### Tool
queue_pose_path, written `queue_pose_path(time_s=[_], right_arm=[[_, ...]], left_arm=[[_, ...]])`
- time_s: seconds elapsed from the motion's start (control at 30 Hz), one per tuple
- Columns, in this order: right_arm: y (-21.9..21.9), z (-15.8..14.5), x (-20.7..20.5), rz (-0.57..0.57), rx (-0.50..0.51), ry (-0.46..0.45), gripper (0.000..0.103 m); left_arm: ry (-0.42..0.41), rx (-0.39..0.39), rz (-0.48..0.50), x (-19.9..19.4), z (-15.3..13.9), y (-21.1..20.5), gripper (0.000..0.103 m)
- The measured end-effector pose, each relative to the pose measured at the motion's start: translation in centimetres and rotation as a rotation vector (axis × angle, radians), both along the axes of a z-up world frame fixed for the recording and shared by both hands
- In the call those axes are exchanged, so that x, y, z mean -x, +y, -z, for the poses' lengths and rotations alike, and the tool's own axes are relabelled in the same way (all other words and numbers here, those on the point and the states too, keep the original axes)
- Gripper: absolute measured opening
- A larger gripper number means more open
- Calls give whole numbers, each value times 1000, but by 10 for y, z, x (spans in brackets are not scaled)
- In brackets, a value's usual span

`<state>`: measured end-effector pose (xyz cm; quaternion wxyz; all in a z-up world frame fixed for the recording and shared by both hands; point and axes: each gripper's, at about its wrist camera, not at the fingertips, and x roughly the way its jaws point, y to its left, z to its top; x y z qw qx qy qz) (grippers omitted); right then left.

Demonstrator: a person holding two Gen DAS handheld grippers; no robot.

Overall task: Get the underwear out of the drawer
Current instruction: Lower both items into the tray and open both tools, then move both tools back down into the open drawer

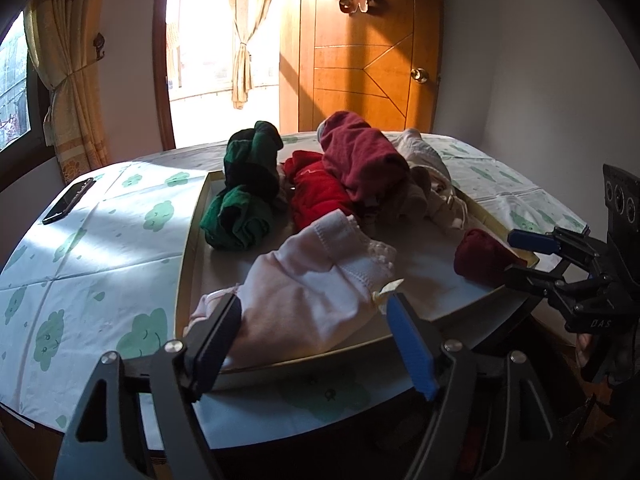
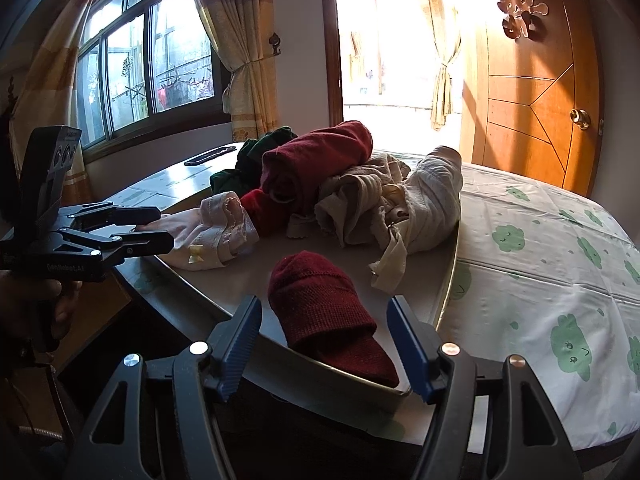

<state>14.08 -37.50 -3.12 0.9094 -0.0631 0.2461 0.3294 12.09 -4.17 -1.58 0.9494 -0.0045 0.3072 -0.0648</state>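
- Your left gripper [image 1: 314,326] sits at the bottom centre of the left wrist view, its fingers spread wide on either side of the pale pink underwear [image 1: 312,280], which lies at the near edge of the shallow drawer tray [image 1: 188,256]. The pads look close to the cloth, but you have not closed on it.
- In the right wrist view the same gripper shows at the left edge of the frame, its tips at the pink garment's hem; whether they touch the cloth I cannot tell.
- Your right gripper [image 2: 322,336] is at the bottom centre of its own view, fingers apart, straddling the small dark red rolled piece [image 2: 328,316] that rests against the tray's near rim. Nothing is clamped there either.
- Behind these, towards the middle of both frames, the remaining laundry is heaped in the tray: a green and black bundle [image 1: 244,196], a bright red piece [image 1: 316,192], a maroon roll [image 1: 360,156] and beige items [image 2: 400,208].
- The tray rests on a tablecloth printed with green shapes [image 1: 96,236]; a phone [image 1: 68,200] lies at the left of the left wrist view.
- The step in hand looks like the grasp: both tools are lined up, with every garment still inside the tray.
- Next, you likely need to close on the pink fabric where it bunches thickest, then lift it over the rim before moving sideways, so that the hem does not drag its neighbours.
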Motion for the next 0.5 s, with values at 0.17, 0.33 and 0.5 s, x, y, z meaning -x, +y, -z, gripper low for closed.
queue_pose_path(time_s=[0.17, 0.33, 0.5], right_arm=[[-8, 0, 13, 0, -2, -6, 67], [-12, 1, 27, -2, -11, -18, 69], [-15, 1, 43, -14, -25, -35, 74]], left_arm=[[-6, 5, 12, 10, 0, -5, 77], [-10, 9, 26, 19, 1, -11, 78], [-4, 21, 47, 29, 5, -18, 78]])
